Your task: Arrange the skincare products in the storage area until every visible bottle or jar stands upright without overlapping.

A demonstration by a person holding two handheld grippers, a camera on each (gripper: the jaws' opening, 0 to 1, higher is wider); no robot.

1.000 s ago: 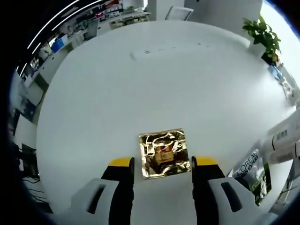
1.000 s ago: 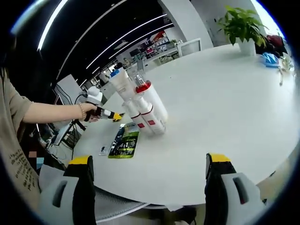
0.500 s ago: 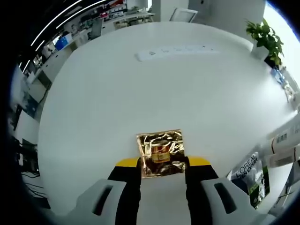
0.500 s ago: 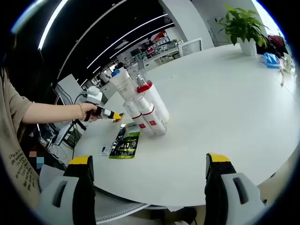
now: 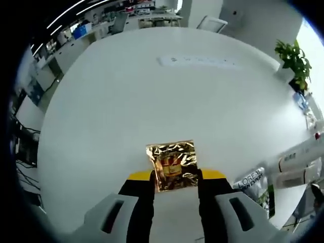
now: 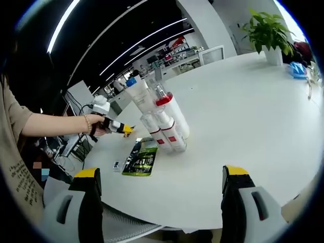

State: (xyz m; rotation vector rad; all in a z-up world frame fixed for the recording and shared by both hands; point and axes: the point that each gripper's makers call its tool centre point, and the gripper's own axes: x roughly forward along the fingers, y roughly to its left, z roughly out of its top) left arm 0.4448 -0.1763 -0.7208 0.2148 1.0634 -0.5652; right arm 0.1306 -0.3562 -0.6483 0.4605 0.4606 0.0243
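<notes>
In the left gripper view, the left gripper is seen closed on the near edge of a gold sachet, which lies flat on the white table; the two yellow-tipped jaws press against its lower corners. One second ago the jaws were spread wide on both sides of the sachet, and half a second ago they had already been brought in against it, so the grasp was made between those moments and is kept now. At the right edge of this view a green sachet is seen flat on the table, and beside it two white bottles lie on their sides. A white power strip is seen far across the table, and a plant stands at the far right. In the right gripper view, the right gripper is held released, its jaws wide apart and nothing between them, as in the earlier frames. Ahead of it, several white tubes with red caps and bands are seen leaning together in a pile, not upright, with the green sachet just beside them. The left gripper is seen low at the table, held by a hand. The view is shifted a little against the earlier frame, but the pile is not changed.
</notes>
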